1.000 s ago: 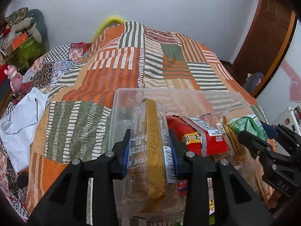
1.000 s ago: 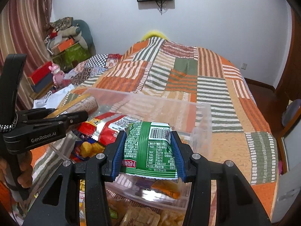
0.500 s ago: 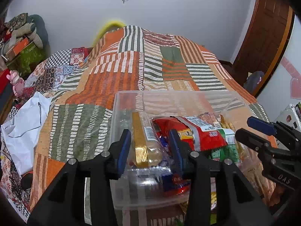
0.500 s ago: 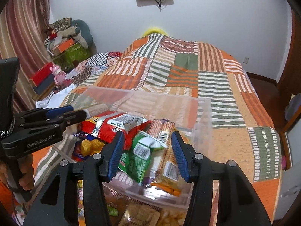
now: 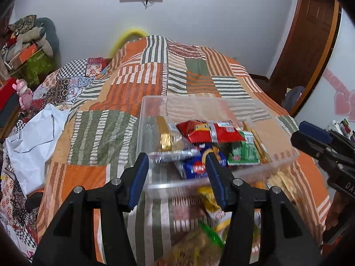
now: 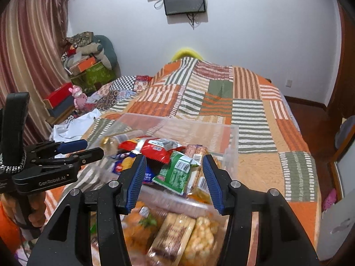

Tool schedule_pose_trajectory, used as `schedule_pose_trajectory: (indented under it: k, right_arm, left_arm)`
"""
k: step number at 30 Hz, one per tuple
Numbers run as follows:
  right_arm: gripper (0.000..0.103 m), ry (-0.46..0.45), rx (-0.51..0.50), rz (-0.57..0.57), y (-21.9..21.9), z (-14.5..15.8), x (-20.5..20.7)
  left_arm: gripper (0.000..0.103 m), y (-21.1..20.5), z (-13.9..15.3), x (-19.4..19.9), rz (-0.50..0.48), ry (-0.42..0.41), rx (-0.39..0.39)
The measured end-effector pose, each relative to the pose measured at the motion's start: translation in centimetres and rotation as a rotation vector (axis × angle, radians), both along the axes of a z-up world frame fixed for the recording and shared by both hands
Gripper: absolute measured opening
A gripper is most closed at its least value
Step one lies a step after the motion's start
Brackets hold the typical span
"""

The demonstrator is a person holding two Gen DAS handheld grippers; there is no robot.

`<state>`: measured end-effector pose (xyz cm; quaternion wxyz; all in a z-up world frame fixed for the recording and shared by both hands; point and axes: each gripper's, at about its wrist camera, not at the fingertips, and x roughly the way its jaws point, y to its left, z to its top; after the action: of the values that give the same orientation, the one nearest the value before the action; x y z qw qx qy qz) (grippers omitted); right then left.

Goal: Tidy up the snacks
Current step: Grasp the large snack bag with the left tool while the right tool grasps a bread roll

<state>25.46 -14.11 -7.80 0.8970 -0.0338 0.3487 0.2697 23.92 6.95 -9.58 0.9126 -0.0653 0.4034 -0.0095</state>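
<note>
Both hand-held grippers, L [image 5: 178,177] & R [image 6: 174,180], gape (empty) over snack bin [image 5: 221,104].

right tongs [image 6: 174,180]: agape, empty | green packet [image 6: 175,174]: in bin [image 6: 230,141]

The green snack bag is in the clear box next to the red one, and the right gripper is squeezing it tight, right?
Not quite. The green snack bag does lie in the clear box beside the red bag, but the right gripper is open and holds nothing, as the right wrist view shows.

"GenRobot.AI" on left claw [image 6: 79,149]
</note>
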Motion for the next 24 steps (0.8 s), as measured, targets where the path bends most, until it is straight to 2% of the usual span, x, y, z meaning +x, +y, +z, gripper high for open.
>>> schedule_pose_trajectory:
  k: [3, 7, 13, 20, 24]
  right_arm:
    - [0.051, -0.018, 0.015, 0.001, -0.5, 0.5, -1.3]
    - [0.052, -0.029, 0.029, -0.002, -1.3, 0.6, -2.6]
    - [0.052, -0.032, 0.02, -0.023, -2.5, 0.1, -4.4]
    - [0.052, -0.019, 0.013, -0.036, -3.2, -1.1, -6.0]
    - [0.052, -0.021, -0.001, -0.033, -3.0, -1.9, -6.5]
  left_arm:
    - [0.063, -0.1, 0.1, -1.8, -0.002, -0.003, 0.001]
    - [0.068, -0.5, -0.4, -3.8, -0.017, 0.006, 0.011]
    - [0.076, -1.2, -1.9, -6.4, -0.043, 0.045, -0.018]
    - [0.08, -1.8, -4.2, -8.0, -0.076, 0.098, -0.032]
    - [0.087, -2.2, -4.9, -9.0, -0.075, 0.077, -0.036]
